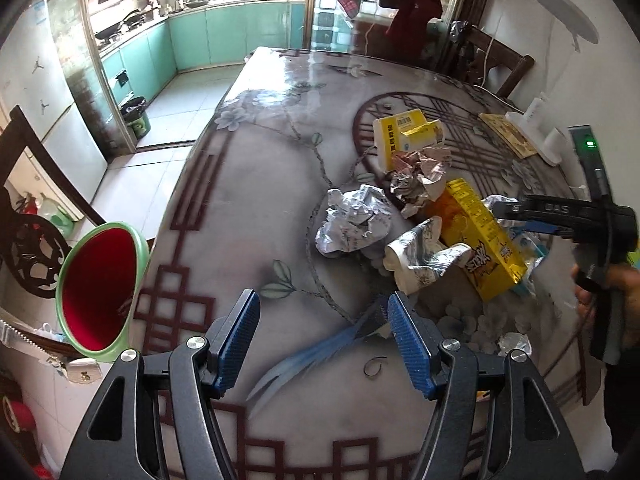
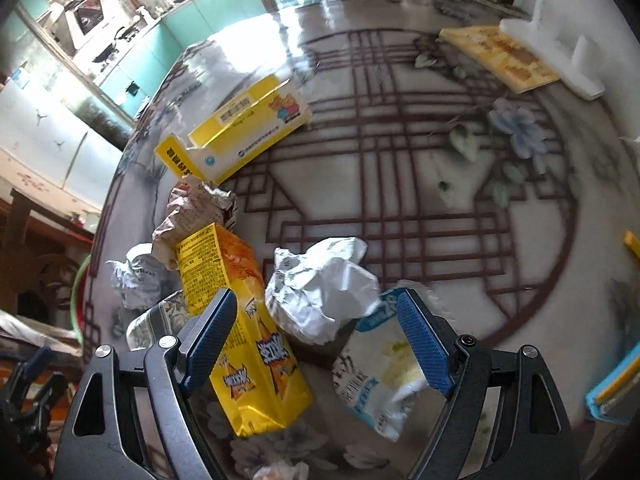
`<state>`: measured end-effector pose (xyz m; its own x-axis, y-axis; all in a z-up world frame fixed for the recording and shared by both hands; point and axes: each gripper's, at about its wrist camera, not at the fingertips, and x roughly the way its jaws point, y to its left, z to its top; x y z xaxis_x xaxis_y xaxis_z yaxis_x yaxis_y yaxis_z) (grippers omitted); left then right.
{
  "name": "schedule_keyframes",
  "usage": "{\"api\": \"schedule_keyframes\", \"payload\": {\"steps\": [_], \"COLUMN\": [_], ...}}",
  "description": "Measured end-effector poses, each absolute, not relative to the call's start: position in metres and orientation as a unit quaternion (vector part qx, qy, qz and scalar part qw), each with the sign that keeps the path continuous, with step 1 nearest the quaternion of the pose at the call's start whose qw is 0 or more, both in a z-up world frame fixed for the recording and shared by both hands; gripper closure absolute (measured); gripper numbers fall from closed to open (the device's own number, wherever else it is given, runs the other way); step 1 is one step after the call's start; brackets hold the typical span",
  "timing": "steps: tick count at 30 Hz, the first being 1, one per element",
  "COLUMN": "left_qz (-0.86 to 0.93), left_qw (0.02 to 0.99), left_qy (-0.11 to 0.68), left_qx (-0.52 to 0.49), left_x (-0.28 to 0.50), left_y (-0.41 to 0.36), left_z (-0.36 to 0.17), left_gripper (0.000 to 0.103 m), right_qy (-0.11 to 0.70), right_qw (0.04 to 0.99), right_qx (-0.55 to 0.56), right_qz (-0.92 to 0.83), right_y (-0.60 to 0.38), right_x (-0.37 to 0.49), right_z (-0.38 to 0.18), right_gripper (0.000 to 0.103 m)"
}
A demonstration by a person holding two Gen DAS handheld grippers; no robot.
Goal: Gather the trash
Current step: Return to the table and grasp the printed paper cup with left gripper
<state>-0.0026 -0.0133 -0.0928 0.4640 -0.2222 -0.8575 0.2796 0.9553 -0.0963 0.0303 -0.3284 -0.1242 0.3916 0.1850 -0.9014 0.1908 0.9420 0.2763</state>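
Yellow snack packaging (image 2: 256, 364), crumpled white paper (image 2: 320, 288) and a white-and-blue plastic wrapper (image 2: 380, 380) are lying heaped near the middle of the glossy round patterned table (image 1: 280, 184), with an opened yellow cardboard box (image 2: 244, 132) just beyond them. Nothing is being carried yet, so the step in hand is judged to be the approach for a first pick. The right gripper (image 2: 320, 340) is being held over the heap with its jaws spread wide and empty, the snack pack and the wrapper showing between its blue pads (image 2: 424, 344). The left gripper (image 1: 324, 336) is being held over bare tabletop nearer the table's edge, its jaws likewise parted and empty. A green bin with a red lining (image 1: 100, 284) is standing just off the table's left edge, and is presumably where the trash is meant to go. The next move calls for lowering the right jaws around one piece only, since the pieces are touching and overlapping. Open room is lying to the left of the heap; on the far side, a yellow book (image 2: 500, 56) and a white stand (image 2: 560, 52) are crowding the rim.
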Motion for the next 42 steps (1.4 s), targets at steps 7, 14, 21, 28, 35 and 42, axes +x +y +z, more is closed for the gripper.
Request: {"api": "schedule_keyframes", "payload": {"steps": [7,14,21,28,35,42], "left_qz": [-0.213,-0.277,-0.312,-0.307,-0.28,-0.236], "left_qw": [0.841,0.82,0.782,0.766,0.793,0.832], "left_qy": [0.495,0.495,0.504,0.531,0.523,0.497], "left_qx": [0.044,0.083,0.194,0.193,0.14,0.068], "left_x": [0.003,0.026,0.038,0.06,0.064,0.06], "left_y": [-0.038,-0.089,-0.137,-0.151,-0.131,-0.087], "left_z": [-0.093,-0.103,-0.142,-0.17,-0.154,-0.106], "left_gripper": [0.037,0.037,0.037,0.049,0.052,0.051], "right_qy": [0.535,0.526,0.521,0.526,0.551,0.57], "right_qw": [0.825,0.827,0.831,0.825,0.807,0.797], "right_qx": [0.18,0.195,0.194,0.205,0.209,0.201], "right_qz": [0.027,0.024,0.021,0.006,0.001,0.016], "right_y": [-0.332,-0.343,-0.353,-0.362,-0.364,-0.351], "right_x": [0.03,0.026,0.013,0.016,0.028,0.042], "right_z": [-0.114,-0.107,-0.1,-0.104,-0.12,-0.135], "right_gripper": [0.072,0.07,0.016,0.016,0.016,0.019]}}
